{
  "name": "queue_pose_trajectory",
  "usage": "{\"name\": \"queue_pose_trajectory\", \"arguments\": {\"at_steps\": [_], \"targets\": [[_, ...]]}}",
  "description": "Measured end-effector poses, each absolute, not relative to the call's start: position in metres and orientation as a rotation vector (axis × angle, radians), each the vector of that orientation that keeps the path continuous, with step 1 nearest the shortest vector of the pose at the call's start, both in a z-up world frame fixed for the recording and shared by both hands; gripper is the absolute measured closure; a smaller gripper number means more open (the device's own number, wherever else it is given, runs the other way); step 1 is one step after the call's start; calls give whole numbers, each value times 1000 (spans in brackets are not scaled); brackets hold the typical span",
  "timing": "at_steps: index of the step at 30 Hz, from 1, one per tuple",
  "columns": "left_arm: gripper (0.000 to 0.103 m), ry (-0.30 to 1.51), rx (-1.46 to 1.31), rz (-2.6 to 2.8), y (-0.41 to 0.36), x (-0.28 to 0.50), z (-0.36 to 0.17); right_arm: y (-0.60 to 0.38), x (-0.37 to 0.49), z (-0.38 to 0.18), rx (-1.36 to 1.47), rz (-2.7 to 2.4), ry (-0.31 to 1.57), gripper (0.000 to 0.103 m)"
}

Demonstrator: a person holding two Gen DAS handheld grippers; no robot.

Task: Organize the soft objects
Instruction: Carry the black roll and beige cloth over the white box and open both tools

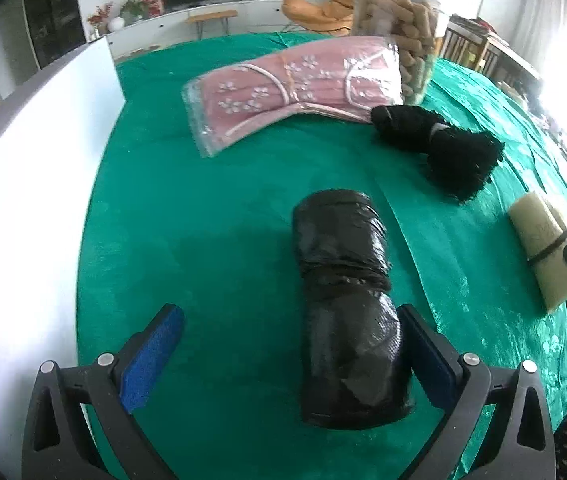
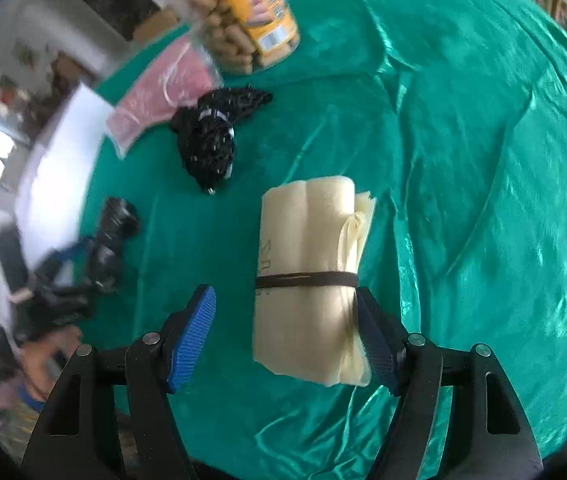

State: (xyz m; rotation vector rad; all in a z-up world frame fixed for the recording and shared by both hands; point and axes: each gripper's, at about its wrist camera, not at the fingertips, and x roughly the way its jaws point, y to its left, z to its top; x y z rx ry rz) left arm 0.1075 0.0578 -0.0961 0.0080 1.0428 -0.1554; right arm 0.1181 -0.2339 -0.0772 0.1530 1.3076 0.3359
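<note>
Both grippers' fingers released: right gripper point(image 2: 287, 336) straddles cream roll point(image 2: 307, 276), may snag its band; left gripper point(image 1: 291, 356) may nudge black roll point(image 1: 347, 304).

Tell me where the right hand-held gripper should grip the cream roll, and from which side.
Grip the cream roll across its width near the dark band, coming from above. It lies flat on the green cloth, and the band likely keeps the layers tight there. The right hand-held gripper already straddles it, open.
</note>
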Motion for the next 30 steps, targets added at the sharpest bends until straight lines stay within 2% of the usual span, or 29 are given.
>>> {"name": "queue_pose_trajectory", "arguments": {"at_steps": [14, 15, 16, 17, 18, 19, 21, 25, 30], "targets": [[0, 1016, 107, -111, 50, 110, -94, -240, 111, -88, 185, 315, 1316, 31], [0, 1013, 109, -114, 49, 110, -94, -241, 109, -87, 187, 319, 1314, 40], [2, 1008, 108, -128, 47, 110, -93, -241, 107, -87, 185, 322, 1314, 54], [20, 1001, 100, -147, 48, 109, -91, -240, 106, -87, 188, 326, 1315, 61], [60, 995, 74, -182, 48, 108, -90, -240, 104, -85, 194, 327, 1305, 65], [65, 1007, 9, -234, 51, 108, -90, -240, 103, -82, 194, 325, 1297, 67], [66, 993, -59, -258, 56, 107, -87, -240, 98, -73, 207, 328, 1268, 73], [66, 927, -244, -338, 77, 91, -62, -236, 85, -46, 266, 362, 1187, 75], [66, 805, -374, -395, 123, 56, 3, -197, 73, 6, 348, 505, 1094, 75]]}}
